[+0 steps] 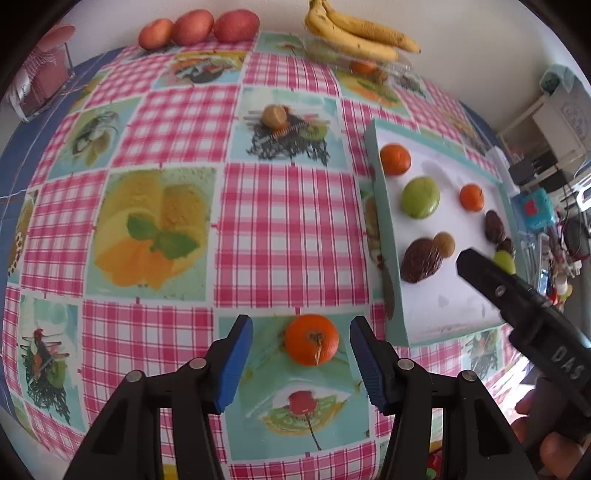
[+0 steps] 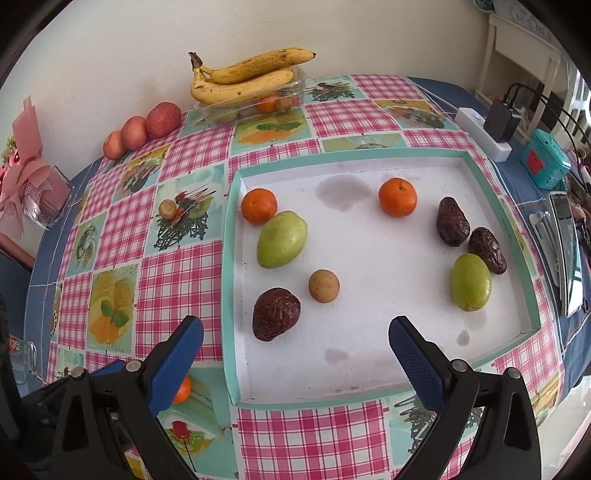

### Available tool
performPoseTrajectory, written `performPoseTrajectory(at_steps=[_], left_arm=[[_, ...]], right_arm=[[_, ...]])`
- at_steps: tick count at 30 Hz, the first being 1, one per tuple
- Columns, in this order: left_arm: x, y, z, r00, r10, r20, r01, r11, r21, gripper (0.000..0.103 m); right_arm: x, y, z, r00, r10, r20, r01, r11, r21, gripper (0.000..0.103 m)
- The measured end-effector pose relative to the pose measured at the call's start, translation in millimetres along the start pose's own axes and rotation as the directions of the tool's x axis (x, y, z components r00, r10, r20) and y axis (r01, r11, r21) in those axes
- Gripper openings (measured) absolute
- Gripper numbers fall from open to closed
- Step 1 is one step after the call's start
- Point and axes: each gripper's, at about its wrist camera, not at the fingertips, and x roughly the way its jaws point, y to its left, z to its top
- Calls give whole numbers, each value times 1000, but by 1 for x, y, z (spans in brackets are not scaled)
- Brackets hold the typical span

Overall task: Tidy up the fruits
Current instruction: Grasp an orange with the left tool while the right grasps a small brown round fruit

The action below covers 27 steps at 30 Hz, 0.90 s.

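Note:
A loose tangerine lies on the tablecloth between the blue pads of my open left gripper, untouched. In the right wrist view that tangerine peeks out behind a finger. My right gripper hangs open and empty over the near edge of the white tray. The tray holds two tangerines, two green fruits, three dark wrinkled fruits and a small brown round fruit. Another small brown fruit sits alone on the cloth.
Bananas rest on a clear punnet by the wall, with three red apples to their left. A pink bouquet in a clear holder stands at the table's left edge. A power strip and teal box lie right of the tray.

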Motion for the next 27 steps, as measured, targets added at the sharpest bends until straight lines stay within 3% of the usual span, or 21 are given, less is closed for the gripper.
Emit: performPoseTrajectory(at_steps=[13, 20, 27], left_arm=[[19, -11, -6, 998, 11, -61, -9, 999, 34, 37], [10, -10, 6, 1000, 6, 14, -6, 1000, 18, 36], [-5, 12, 27, 991, 91, 103, -81, 992, -98, 36]], right_arm=[[2, -1, 0, 1000, 6, -13, -6, 1000, -1, 100], [5, 0, 1, 1000, 5, -14, -5, 1000, -4, 100], [6, 9, 8, 999, 39, 16, -39, 999, -13, 100]])
